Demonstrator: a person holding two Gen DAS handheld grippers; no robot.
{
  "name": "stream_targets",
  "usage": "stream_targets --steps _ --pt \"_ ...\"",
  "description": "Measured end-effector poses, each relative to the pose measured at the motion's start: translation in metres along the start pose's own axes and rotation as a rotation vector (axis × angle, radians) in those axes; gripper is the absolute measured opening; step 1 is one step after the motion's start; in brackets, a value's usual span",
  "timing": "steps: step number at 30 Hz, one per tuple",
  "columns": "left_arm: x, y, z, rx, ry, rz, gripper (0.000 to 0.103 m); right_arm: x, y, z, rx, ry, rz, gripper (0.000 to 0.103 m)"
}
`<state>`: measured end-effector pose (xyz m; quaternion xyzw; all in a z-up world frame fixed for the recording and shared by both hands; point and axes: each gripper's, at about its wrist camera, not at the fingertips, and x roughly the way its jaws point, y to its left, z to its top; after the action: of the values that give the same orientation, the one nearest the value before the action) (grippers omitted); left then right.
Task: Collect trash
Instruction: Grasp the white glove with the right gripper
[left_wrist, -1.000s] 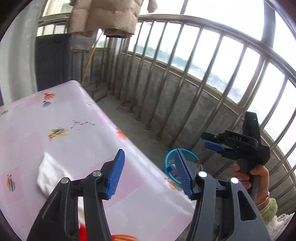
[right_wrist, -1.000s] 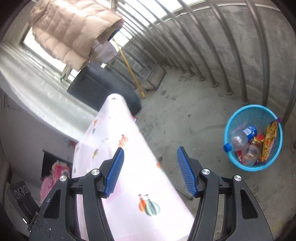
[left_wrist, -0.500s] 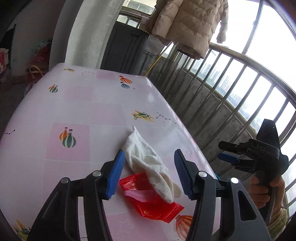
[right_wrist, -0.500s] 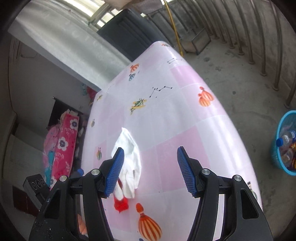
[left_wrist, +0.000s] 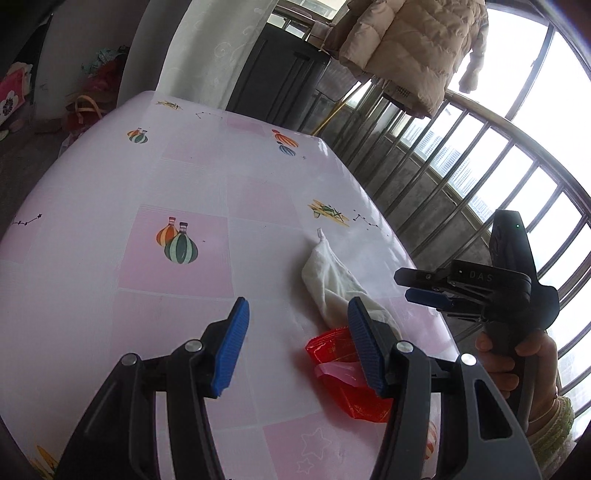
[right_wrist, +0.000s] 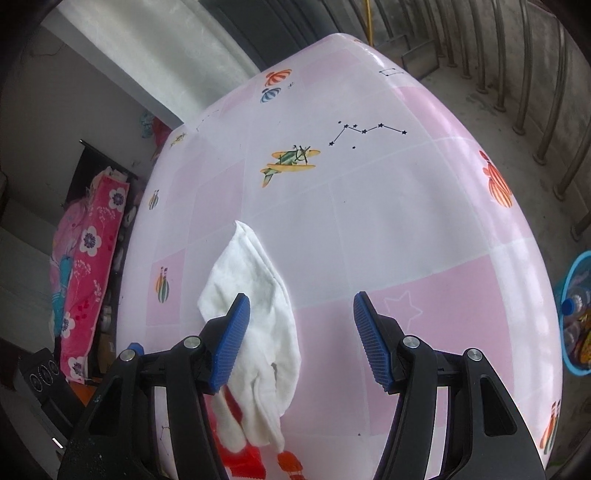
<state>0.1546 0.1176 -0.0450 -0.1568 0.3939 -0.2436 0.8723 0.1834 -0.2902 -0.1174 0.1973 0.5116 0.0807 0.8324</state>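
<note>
A crumpled red wrapper (left_wrist: 338, 363) lies on the pink patterned table (left_wrist: 177, 258), partly under a white cloth (left_wrist: 330, 280). My left gripper (left_wrist: 299, 347) hovers open just left of them; its right finger (left_wrist: 364, 343) overlaps the wrapper's edge in the picture. To the right a hand (left_wrist: 517, 354) holds my right gripper (left_wrist: 406, 285) above the table's edge, pointing at the cloth. In the right wrist view the right gripper (right_wrist: 301, 332) is open over the table (right_wrist: 369, 206), with the cloth (right_wrist: 255, 291) by its left finger and the wrapper (right_wrist: 240, 456) low in frame.
A blue basket (right_wrist: 576, 317) holding bottles and wrappers stands on the concrete floor past the table's right edge. A metal railing (left_wrist: 461, 177) runs behind the table, with a beige jacket (left_wrist: 413, 48) hung above. A dark cabinet (left_wrist: 273, 74) stands at the far end.
Both views swung from the railing, floor and basket onto the table. The cloth and red wrapper came into view and are nearer now. Both grippers' jaws kept the same gap.
</note>
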Motion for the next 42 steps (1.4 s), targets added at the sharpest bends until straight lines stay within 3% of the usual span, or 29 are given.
stream_targets --steps 7,15,17,21,31,42 --pt "-0.005 0.007 -0.014 0.017 0.042 -0.068 0.053 0.012 0.014 -0.007 -0.068 0.024 -0.029 0.044" --pt "-0.012 0.004 -0.026 0.028 0.081 -0.121 0.039 0.027 0.028 -0.004 -0.13 0.059 -0.028 0.037" --pt "-0.012 0.003 -0.028 0.027 0.086 -0.128 0.036 0.036 0.032 -0.003 -0.155 0.076 -0.036 0.022" --pt "-0.007 -0.005 -0.03 0.046 0.103 -0.135 0.035 0.041 0.03 -0.002 -0.158 0.074 -0.045 0.005" --pt "0.013 -0.023 -0.032 0.088 0.164 -0.136 0.035 0.023 -0.012 -0.006 -0.04 0.036 0.016 0.002" --pt "0.03 -0.034 -0.031 0.133 0.217 -0.107 0.035 -0.004 -0.039 -0.031 0.019 -0.001 0.009 0.002"
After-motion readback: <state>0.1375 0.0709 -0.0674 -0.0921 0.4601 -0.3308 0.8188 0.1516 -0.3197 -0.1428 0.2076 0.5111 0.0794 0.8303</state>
